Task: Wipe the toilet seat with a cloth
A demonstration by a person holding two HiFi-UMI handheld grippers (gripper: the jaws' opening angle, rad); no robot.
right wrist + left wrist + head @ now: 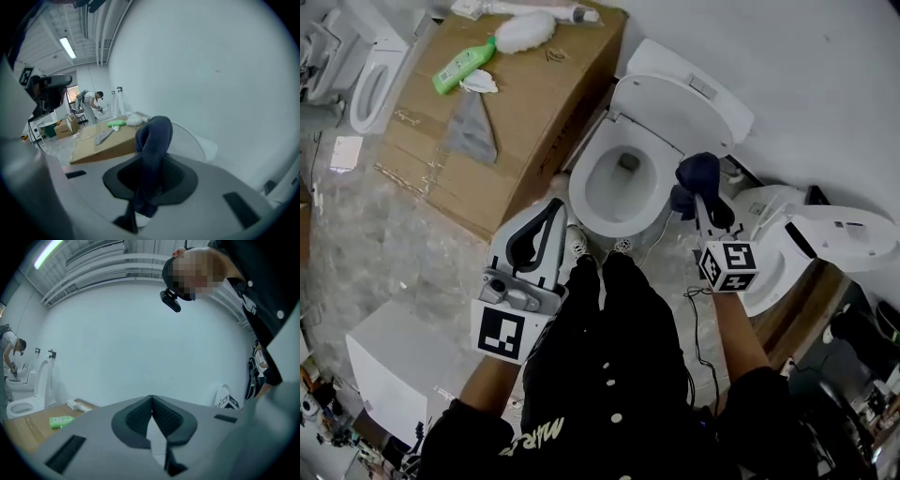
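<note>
The white toilet (pixel 628 169) stands ahead of me with its lid (pixel 684 94) raised against the wall and the seat (pixel 584 178) down on the bowl. My right gripper (pixel 701 199) hangs just right of the bowl, shut on a dark blue cloth (pixel 697 174); in the right gripper view the cloth (pixel 153 140) bulges up from between the jaws. My left gripper (pixel 553 208) sits lower left of the bowl, jaws closed on nothing. In the left gripper view, the left gripper (pixel 151 402) points up at a bare wall.
A cardboard box (pixel 516 112) left of the toilet carries a green bottle (pixel 464 66), a white duster (pixel 525 33) and a grey rag (pixel 473 127). A second toilet (pixel 825 234) lies at the right and a white box (pixel 384 361) at lower left. A cable (pixel 698 319) crosses the floor.
</note>
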